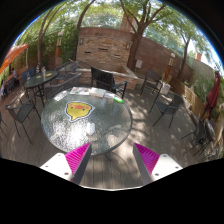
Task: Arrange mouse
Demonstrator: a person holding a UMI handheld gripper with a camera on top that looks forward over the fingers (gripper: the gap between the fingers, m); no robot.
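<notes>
Your gripper (112,160) is hanging with its fingers spread apart, holding nothing. The mouse (80,110) is sitting well ahead of them, slightly left, on a yellow mat (79,109) (atop the round glass table (85,122)).

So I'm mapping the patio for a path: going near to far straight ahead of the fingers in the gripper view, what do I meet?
Open fingers → round glass table → yellow pad on it → dark chair beyond the table → brick wall → trees.
</notes>
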